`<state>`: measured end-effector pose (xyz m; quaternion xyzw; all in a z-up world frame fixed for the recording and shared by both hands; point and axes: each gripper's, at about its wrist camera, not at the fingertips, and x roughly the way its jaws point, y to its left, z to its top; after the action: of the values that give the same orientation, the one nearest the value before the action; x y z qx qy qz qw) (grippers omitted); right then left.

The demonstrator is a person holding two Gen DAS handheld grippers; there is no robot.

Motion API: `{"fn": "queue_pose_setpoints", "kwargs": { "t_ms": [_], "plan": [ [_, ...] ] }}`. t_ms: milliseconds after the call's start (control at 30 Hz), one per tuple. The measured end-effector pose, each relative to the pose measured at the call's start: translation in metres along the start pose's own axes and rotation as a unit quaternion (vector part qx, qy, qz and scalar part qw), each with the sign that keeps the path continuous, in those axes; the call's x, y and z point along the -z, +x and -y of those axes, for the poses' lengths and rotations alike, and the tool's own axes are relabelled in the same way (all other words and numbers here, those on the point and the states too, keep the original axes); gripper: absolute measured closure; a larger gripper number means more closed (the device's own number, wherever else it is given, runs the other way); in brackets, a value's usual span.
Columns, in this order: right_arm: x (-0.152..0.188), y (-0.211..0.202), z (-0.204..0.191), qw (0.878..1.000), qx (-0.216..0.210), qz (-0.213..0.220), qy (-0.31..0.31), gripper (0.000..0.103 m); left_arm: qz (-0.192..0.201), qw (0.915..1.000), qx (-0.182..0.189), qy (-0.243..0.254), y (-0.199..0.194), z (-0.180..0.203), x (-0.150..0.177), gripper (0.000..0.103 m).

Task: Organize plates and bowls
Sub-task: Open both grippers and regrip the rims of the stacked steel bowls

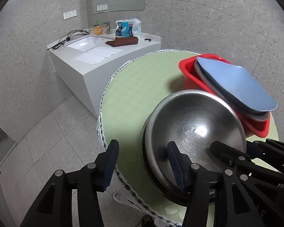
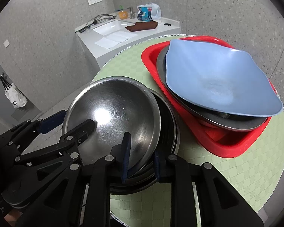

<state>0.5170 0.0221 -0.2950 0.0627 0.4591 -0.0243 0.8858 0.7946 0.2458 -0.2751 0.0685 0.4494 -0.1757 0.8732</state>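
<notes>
Grey speckled floor [image 1: 37, 94] lies all around a small round table with a green checked cloth [image 1: 134, 87]. Behind it stands a white sink counter [image 1: 96, 56], well apart from the table.

On the near side of the table sits a shiny steel bowl [image 2: 111, 117], tilted on top of other steel bowls [image 2: 168, 124] stacked under it. Its far edge touches a red basket [image 2: 223, 145], so no room is left between them. In the basket lie a grey plate [image 2: 208, 119] and a blue plate [image 2: 214, 79] on top. The blue plate pokes out over the basket's rim.

The left gripper [image 1: 142, 155] is open, with one finger inside the bowl and the other outside over the table's left edge. Neither pad presses on the rim.

The right gripper [image 2: 140, 157] has its jaws close together around the near edge of the bowl. I cannot tell if the pads pinch it.

Green cloth is bare on the left and the far side.
</notes>
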Motion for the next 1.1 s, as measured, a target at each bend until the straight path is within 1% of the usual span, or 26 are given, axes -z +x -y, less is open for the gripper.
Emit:
{"fn": "queue_pose_setpoints", "kwargs": {
  "t_ms": [100,133,233,267,500,600,867,900,967,1000,1100],
  "plan": [
    [0.000,-0.001,-0.001,1.000,0.000,0.000,-0.002,0.080,0.000,1.0000,-0.001,-0.001,0.001,-0.002,0.000,0.053],
    [0.000,-0.002,-0.001,1.000,0.001,0.001,-0.003,0.077,0.000,1.0000,-0.004,-0.002,0.001,-0.004,0.000,0.053],
    [0.000,-0.004,0.000,1.000,0.008,0.008,-0.003,0.066,-0.003,1.0000,-0.002,-0.007,0.002,-0.007,-0.001,0.053],
    [0.000,-0.006,0.000,1.000,0.002,0.008,-0.002,0.065,-0.004,1.0000,-0.004,-0.007,0.002,-0.007,0.000,0.053],
    [0.001,-0.008,0.001,1.000,-0.004,0.011,-0.001,0.063,0.000,1.0000,-0.001,-0.010,0.000,-0.007,0.001,0.052],
    [0.002,-0.012,0.001,1.000,-0.006,0.015,0.001,0.061,0.003,0.9999,0.002,-0.017,-0.004,-0.008,0.003,0.050],
    [0.008,-0.022,0.000,1.000,-0.011,0.025,0.002,0.055,0.011,0.9996,0.005,-0.025,-0.017,-0.011,0.011,0.049],
    [0.008,-0.024,0.000,1.000,-0.009,0.028,0.004,0.054,0.012,0.9996,0.006,-0.026,-0.019,-0.011,0.012,0.048],
    [0.009,-0.027,0.002,0.999,-0.008,0.032,0.011,0.047,0.017,0.9994,0.006,-0.030,-0.024,-0.012,0.014,0.046],
    [0.010,-0.030,0.003,0.999,-0.008,0.035,0.013,0.045,0.019,0.9994,0.005,-0.030,-0.025,-0.011,0.013,0.043],
    [0.012,-0.034,0.005,0.999,-0.011,0.040,0.019,0.044,0.026,0.9992,0.009,-0.030,-0.031,-0.009,0.016,0.043]
  ]
}}
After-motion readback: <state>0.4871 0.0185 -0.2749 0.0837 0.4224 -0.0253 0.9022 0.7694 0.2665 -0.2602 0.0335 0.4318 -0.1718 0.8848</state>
